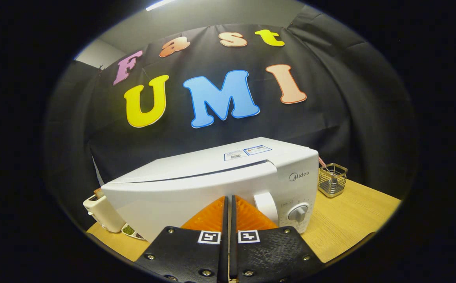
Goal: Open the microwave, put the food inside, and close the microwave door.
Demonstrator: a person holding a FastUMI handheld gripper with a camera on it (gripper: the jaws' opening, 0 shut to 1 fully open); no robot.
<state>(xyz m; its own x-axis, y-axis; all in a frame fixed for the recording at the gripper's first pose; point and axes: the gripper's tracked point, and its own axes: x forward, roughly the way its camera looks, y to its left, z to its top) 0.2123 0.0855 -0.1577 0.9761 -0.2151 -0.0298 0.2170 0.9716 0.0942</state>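
A white microwave (212, 184) stands on the wooden table (349, 220), its door nearly shut with a thin dark gap along the top edge. The door's handle (266, 206) and a grey dial (298, 213) sit on its right side. My gripper (229, 198) is shut, fingers pressed together with nothing between them, tips right against the door front just left of the handle. A small dish of food (131, 232) lies on the table at the microwave's left front corner.
A cream toaster (103, 214) stands to the left of the microwave. A wire mesh holder (332, 180) sits to the right, behind the microwave's corner. Bare wooden tabletop stretches to the right of the microwave.
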